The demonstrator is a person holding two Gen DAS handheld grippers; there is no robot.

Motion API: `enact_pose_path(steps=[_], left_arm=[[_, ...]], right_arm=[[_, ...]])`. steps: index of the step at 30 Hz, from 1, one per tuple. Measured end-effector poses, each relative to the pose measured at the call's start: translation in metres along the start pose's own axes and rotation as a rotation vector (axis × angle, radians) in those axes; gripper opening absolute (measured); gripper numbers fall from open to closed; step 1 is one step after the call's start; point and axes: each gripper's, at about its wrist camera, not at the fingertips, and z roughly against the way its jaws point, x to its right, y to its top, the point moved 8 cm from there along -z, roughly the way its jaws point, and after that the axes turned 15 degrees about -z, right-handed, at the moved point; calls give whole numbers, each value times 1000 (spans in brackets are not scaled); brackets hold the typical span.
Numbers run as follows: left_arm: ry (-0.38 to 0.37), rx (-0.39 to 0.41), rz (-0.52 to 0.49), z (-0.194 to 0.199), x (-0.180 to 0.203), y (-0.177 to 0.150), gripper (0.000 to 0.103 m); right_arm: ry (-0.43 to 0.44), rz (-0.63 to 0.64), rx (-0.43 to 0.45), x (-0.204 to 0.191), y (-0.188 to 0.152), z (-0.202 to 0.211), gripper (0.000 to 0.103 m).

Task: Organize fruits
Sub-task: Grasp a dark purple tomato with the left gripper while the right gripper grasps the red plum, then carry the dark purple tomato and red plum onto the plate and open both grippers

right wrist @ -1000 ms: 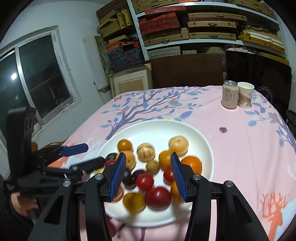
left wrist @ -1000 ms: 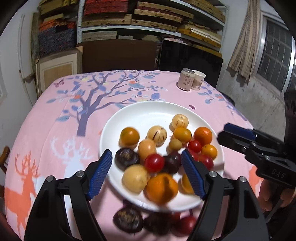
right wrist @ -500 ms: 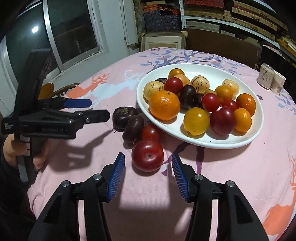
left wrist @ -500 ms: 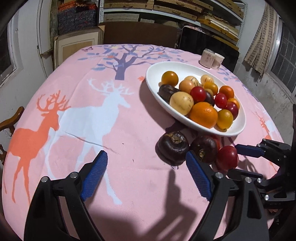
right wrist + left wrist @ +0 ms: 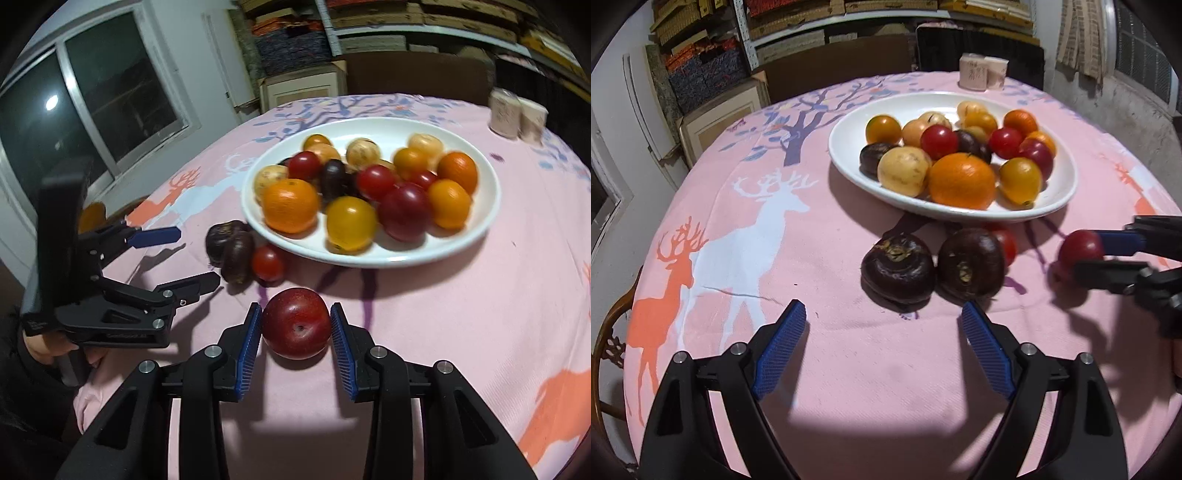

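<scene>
A white plate (image 5: pixel 846 162) (image 5: pixel 491 206) holds several fruits: oranges, red, yellow and dark ones. On the cloth in front of it lie two dark purple fruits (image 5: pixel 897 267) (image 5: pixel 236 254) and a small red tomato (image 5: pixel 267 262). My right gripper (image 5: pixel 296 332) is shut on a dark red plum (image 5: pixel 295 323) (image 5: pixel 1078 249), with both blue pads touching its sides, low over the cloth. My left gripper (image 5: pixel 882 343) is open and empty, just short of the two purple fruits; it also shows in the right wrist view (image 5: pixel 199 258).
A pink tablecloth (image 5: pixel 738 240) with deer and tree prints covers the round table. A can and a paper cup (image 5: pixel 982 75) stand at the far edge. Shelves with boxes, a window and a wooden chair (image 5: pixel 613 332) surround the table.
My right gripper has moved forward around the red plum and closed on it. My left gripper has moved closer to the two purple fruits and stays open.
</scene>
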Motion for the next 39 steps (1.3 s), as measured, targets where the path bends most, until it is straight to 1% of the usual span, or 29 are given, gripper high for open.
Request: enact_pose_path(steps=[2, 4, 7, 11, 14, 15, 16, 17, 18, 19, 20, 21, 22, 24, 30, 33, 36, 39], left_arm=[[50, -19, 19, -6, -14, 1, 85], [78, -29, 39, -12, -27, 2, 85], [60, -21, 44, -17, -34, 8, 85], [35, 6, 10, -22, -30, 20, 84], [43, 20, 4, -26, -32, 30, 84], [31, 21, 10, -29, -32, 32, 84], [4, 21, 26, -32, -34, 31, 84], [-20, 19, 39, -34, -34, 30, 78], [-62, 17, 51, -36, -33, 29, 71], [-82, 30, 52, -34, -31, 29, 60], [-87, 40, 32, -32, -26, 30, 44], [-78, 44, 14, -30, -22, 30, 43], [-63, 47, 2, -29, -19, 30, 43], [-92, 57, 13, -25, -15, 27, 43], [-93, 76, 41, -1, -6, 12, 43], [-91, 111, 54, 20, 0, 7, 43], [-100, 144, 60, 38, 9, 4, 43], [-91, 170, 39, 52, 17, 7, 43]], right_arm=[[14, -40, 6, 8, 2, 3, 38], [22, -42, 3, 9, 2, 2, 38], [33, -32, -8, 5, 1, 0, 39], [48, -42, -13, 6, 1, 0, 39], [49, -41, -13, 6, 2, 0, 39], [49, -42, -13, 6, 2, 0, 39], [50, -43, -13, 6, 2, 0, 39], [50, -42, -13, 6, 2, 0, 39], [50, -43, -13, 6, 2, 0, 39], [50, -43, -13, 6, 2, 0, 39], [51, -43, -13, 6, 2, 0, 39], [52, -44, -13, 6, 2, 0, 39], [53, -46, -13, 6, 2, 0, 39], [54, -46, -11, 7, 2, 0, 39], [61, -40, 7, 5, 3, 5, 38], [63, -37, 18, 4, 3, 7, 38], [74, -26, 58, 1, 5, 16, 38], [68, -24, 70, 2, 4, 20, 37]])
